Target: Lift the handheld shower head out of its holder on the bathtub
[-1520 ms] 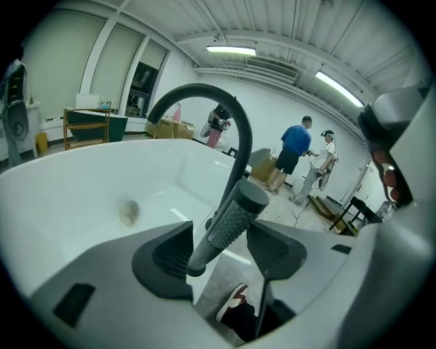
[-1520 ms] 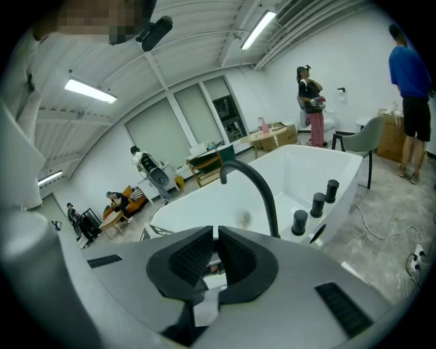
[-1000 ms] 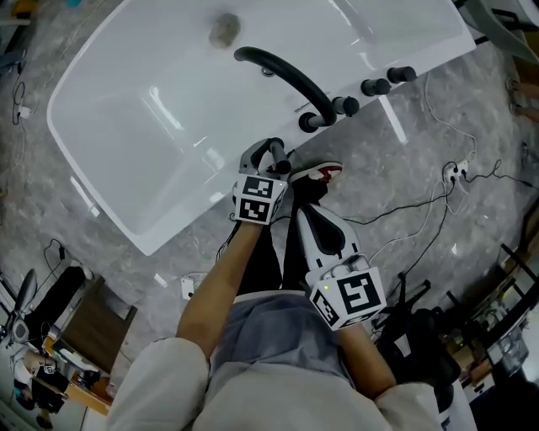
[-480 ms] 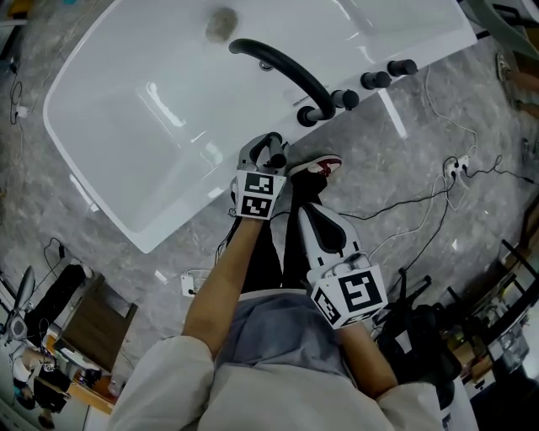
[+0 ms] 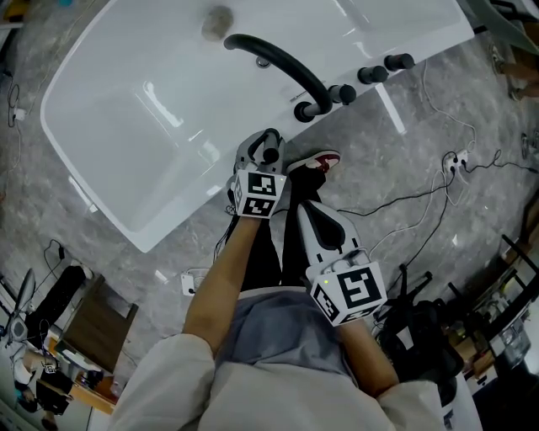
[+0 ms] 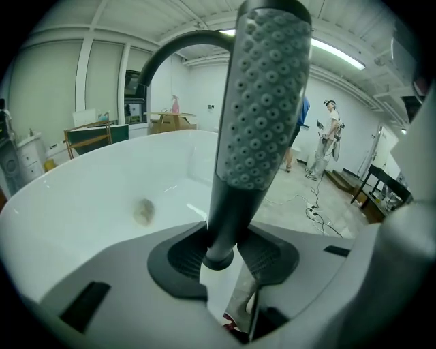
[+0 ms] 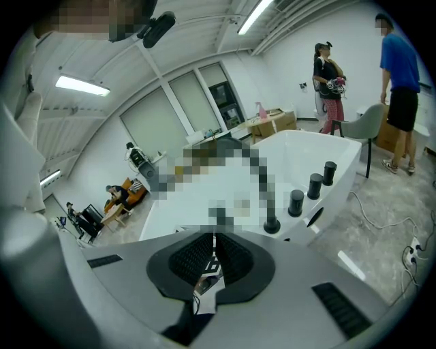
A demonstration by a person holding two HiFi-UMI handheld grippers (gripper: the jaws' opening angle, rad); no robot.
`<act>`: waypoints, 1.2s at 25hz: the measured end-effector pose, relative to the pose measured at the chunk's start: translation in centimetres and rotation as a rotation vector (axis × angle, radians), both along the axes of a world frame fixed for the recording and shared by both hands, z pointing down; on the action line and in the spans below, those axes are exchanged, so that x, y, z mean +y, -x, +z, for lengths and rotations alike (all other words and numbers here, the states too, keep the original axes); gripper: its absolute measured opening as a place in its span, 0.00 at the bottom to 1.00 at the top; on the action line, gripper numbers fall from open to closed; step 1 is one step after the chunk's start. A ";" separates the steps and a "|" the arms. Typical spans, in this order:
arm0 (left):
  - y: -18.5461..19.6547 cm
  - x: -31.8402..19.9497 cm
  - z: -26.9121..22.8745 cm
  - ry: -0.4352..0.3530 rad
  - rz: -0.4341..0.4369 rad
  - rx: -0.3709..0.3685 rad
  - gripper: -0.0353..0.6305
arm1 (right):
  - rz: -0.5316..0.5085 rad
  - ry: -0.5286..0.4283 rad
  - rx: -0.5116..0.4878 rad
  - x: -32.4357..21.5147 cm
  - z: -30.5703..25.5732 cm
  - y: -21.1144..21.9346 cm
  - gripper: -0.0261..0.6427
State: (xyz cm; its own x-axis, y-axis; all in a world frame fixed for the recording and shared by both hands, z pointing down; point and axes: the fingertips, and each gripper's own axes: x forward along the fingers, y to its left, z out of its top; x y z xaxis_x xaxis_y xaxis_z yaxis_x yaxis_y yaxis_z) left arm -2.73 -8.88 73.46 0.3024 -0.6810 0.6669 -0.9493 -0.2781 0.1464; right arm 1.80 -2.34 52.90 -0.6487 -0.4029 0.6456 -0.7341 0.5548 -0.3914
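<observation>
The handheld shower head (image 6: 262, 102) is grey with a dotted face. It stands upright on the near rim of the white bathtub (image 5: 152, 227). My left gripper (image 6: 221, 255) has the lower stem between its jaws, which are closing; the dark pads (image 6: 180, 255) touch the stem on both sides. In the head view my left gripper (image 5: 265, 153) sits at the tub rim, and the shower head shows there only as a dark tip (image 5: 271, 155). My right gripper (image 5: 308, 212) hangs back over the floor, shut on nothing, and its pads (image 7: 194, 255) meet in the right gripper view.
A black arched spout (image 5: 278, 63) and three black knobs (image 5: 368, 74) stand on the rim to the right of my left gripper. The drain (image 5: 217, 21) lies in the basin. A shoe (image 5: 318, 162) and cables (image 5: 413, 202) are on the floor. People stand far back (image 6: 332, 136).
The left gripper's jaws have narrowed onto the shower head's stem, and the gripper has rolled a little. The right gripper has not moved.
</observation>
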 end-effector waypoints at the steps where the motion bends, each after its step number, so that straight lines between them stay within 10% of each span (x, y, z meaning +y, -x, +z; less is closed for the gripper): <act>1: 0.1 0.0 0.0 0.002 -0.006 0.005 0.26 | 0.002 -0.001 0.000 -0.1 0.0 -0.1 0.07; 30: 0.6 0.6 -7.6 -0.052 0.055 -0.006 0.26 | 0.006 -0.083 0.054 0.3 -1.5 -0.4 0.07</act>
State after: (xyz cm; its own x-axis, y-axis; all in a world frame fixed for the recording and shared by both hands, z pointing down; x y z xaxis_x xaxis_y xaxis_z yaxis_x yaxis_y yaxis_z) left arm -3.37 -8.24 65.84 0.3364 -0.6974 0.6329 -0.9333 -0.3366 0.1251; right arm 2.17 -2.03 51.41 -0.6112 -0.4606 0.6436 -0.7564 0.5793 -0.3038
